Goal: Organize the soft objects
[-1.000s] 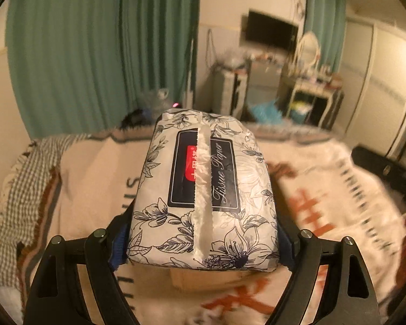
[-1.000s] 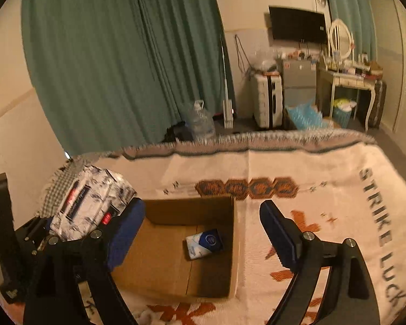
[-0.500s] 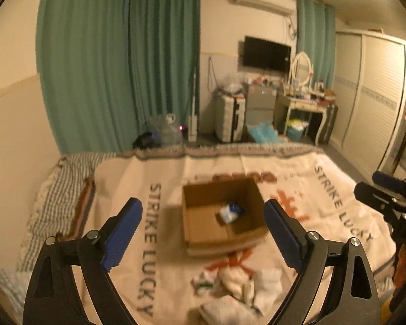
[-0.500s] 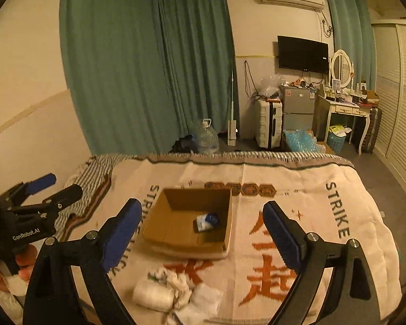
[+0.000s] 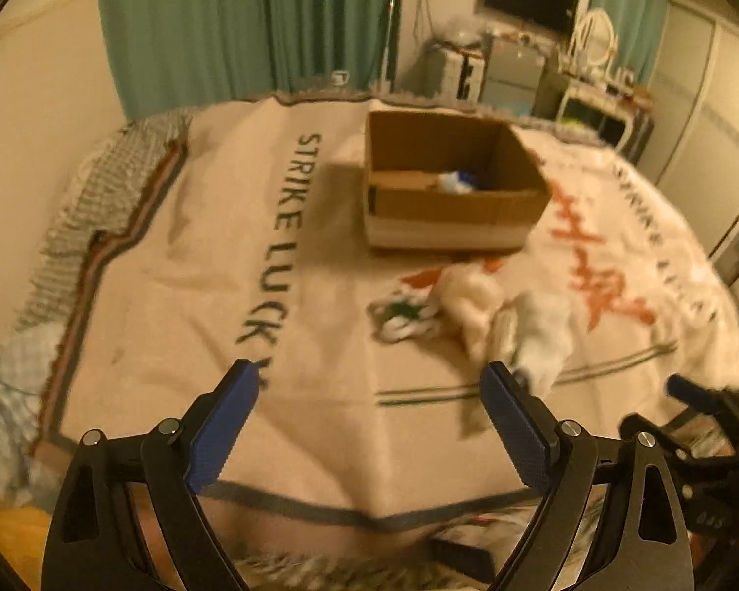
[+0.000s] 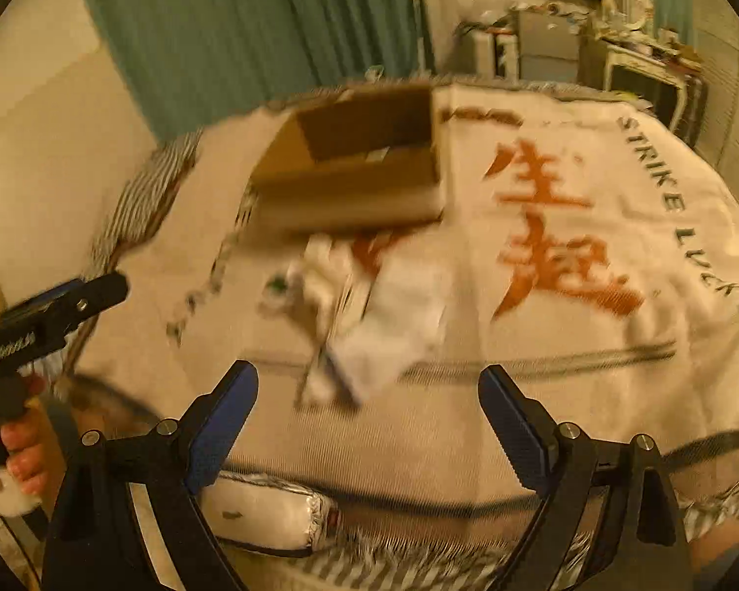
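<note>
Inside the brown cardboard box (image 5: 455,182), only my left view shows a blue-white packet (image 5: 455,181); both jaws gape empty.

One cardboard box (image 5: 455,180), one blanket (image 5: 320,344), perhaps three blurred cloths (image 5: 473,310), two tools (image 5: 369,423).

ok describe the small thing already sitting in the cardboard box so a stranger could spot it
Find the big cream blanket with STRIKE LUCKY lettering, then the open cardboard box standing on it. Inside the box lies a small white and blue packet, alone in there, unlike the loose pale cloths heaped on the blanket in front of the box.
</note>
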A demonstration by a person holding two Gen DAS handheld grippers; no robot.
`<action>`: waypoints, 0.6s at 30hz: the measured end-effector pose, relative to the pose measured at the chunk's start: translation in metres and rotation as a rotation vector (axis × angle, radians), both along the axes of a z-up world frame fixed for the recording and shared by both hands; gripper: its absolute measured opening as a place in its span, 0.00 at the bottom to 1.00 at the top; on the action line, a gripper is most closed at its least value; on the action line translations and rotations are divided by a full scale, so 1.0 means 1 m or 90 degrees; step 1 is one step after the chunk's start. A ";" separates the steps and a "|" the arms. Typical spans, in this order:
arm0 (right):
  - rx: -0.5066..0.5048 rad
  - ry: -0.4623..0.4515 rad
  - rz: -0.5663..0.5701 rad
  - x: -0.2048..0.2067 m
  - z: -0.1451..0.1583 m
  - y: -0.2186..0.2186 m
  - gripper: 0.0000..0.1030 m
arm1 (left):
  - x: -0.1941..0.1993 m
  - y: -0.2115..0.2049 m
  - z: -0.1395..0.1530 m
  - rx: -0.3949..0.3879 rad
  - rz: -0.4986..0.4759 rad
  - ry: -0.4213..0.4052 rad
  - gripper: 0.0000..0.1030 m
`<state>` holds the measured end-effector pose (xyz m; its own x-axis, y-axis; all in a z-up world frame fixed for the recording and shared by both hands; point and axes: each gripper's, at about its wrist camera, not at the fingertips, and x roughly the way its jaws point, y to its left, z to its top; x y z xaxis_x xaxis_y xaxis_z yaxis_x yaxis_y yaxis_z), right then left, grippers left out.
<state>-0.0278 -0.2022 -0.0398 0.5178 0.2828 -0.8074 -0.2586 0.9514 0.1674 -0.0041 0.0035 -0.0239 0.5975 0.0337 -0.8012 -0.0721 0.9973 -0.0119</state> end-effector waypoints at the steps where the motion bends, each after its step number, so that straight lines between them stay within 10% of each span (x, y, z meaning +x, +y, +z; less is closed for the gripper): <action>1: -0.013 0.000 0.011 -0.005 -0.003 0.005 0.89 | -0.007 0.000 0.000 0.026 0.008 -0.005 0.89; 18: -0.061 0.240 0.103 -0.086 -0.091 0.065 0.89 | -0.065 0.015 -0.031 0.049 0.015 0.056 0.89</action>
